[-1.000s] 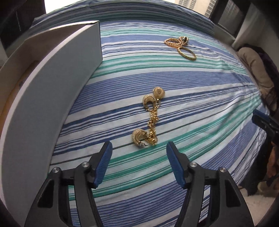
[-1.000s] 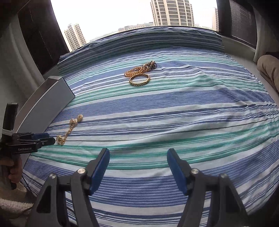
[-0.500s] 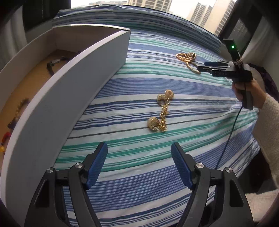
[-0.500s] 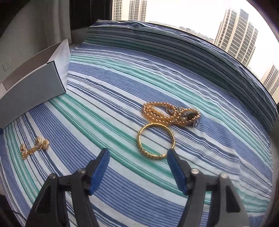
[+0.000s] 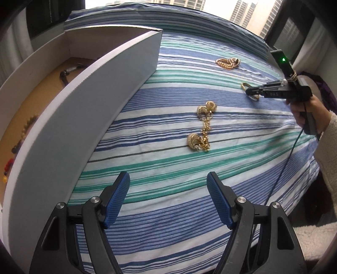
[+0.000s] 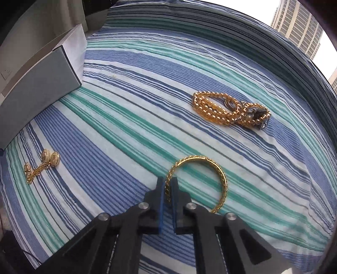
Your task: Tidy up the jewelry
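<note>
Striped bedspread (image 6: pixel 130 118) beside a city-view window (image 5: pixel 248 12).

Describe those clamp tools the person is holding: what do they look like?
Each is a black plastic frame with silver rivets and two blue ribbed pads. The right gripper has a pistol handle, small white lettering, a green light and a thin black cable. The person's sleeve is fluffy and cream.

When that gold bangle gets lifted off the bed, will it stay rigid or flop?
The gold textured bangle probably stays rigid: it keeps an open hoop shape. Pinched only at its rim by the right hand-held gripper, it may swing or slip.
</note>
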The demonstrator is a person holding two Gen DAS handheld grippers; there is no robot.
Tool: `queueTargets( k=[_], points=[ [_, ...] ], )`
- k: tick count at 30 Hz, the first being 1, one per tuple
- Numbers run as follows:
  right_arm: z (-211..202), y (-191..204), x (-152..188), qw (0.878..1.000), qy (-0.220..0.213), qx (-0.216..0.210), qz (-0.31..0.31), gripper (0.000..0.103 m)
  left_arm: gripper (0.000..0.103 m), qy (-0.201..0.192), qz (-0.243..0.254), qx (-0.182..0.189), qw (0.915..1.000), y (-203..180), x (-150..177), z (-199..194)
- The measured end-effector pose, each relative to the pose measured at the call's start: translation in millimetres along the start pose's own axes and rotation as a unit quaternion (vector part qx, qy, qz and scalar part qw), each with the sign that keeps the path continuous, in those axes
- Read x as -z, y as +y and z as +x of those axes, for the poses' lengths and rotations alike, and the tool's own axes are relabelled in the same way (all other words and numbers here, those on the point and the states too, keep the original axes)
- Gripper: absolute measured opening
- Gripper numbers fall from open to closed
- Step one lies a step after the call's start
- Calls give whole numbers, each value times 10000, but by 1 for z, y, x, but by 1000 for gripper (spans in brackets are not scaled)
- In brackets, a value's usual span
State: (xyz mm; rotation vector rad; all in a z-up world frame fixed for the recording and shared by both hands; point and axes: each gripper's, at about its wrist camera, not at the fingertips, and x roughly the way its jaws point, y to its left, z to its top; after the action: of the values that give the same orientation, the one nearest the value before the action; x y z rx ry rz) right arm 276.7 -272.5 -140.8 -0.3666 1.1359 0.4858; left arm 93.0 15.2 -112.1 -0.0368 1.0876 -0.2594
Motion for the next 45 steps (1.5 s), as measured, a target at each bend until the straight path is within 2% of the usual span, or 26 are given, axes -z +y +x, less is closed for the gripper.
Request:
queueTargets(
  k=[6, 10, 11, 13, 15, 19, 22, 24, 25, 26, 30, 34, 39, 42, 45],
  points=[
    [-29, 50, 72, 9977, 242, -487, 394, 5, 77, 68, 370, 82, 9993, -16, -12, 9],
    [-43, 80, 106, 9967, -95, -658, 469, 6, 77, 76, 794, 304, 9964, -43, -34, 23],
    [-46, 81, 108, 9962, -189, -660, 535, 9, 77, 103, 897, 331, 9954, -51, -40, 29],
    [-56, 82, 113, 9931, -386, -751, 815, 31, 77, 167, 1105, 308, 9933, -65, -53, 45],
    [-76, 75, 118, 9880, -691, -808, 1122, 32, 74, 256, 1279, 132, 9914, -74, -61, 62],
    [-110, 65, 130, 9812, -1120, -616, 1443, 32, 55, 584, 1261, -33, 9903, -77, -65, 92],
    [-125, 55, 140, 9770, -1286, -484, 1633, 32, 52, 464, 1377, -195, 9892, -84, -65, 93],
    [-129, 49, 149, 9738, -1325, -476, 1787, 33, 34, 423, 1387, -195, 9892, -87, -65, 93],
    [-129, 45, 151, 9724, -1326, -464, 1865, 33, 11, 416, 1409, -169, 9890, -88, -64, 92],
    [-128, 43, 153, 9712, -1324, -447, 1930, 33, 4, 452, 1416, -140, 9888, -90, -64, 92],
    [-126, 35, 157, 9688, -1289, -401, 2077, 33, 3, 421, 1227, 2, 9916, -84, -63, 83],
    [-119, 44, 152, 9779, -1118, -412, 1718, 33, 2, 163, 841, 367, 9956, -71, -67, 53],
    [-98, 78, 132, 9933, -732, -596, 669, 33, 2, -98, 460, 730, 9962, -57, -67, 15],
    [-73, 97, 114, 9972, -483, -566, 84, 33, 2, -194, 277, 904, 9953, -51, -66, 0],
    [-46, 105, 97, 9984, -177, -507, -151, 33, 2, -295, 134, 1005, 9944, -42, -63, -16]
  ],
)
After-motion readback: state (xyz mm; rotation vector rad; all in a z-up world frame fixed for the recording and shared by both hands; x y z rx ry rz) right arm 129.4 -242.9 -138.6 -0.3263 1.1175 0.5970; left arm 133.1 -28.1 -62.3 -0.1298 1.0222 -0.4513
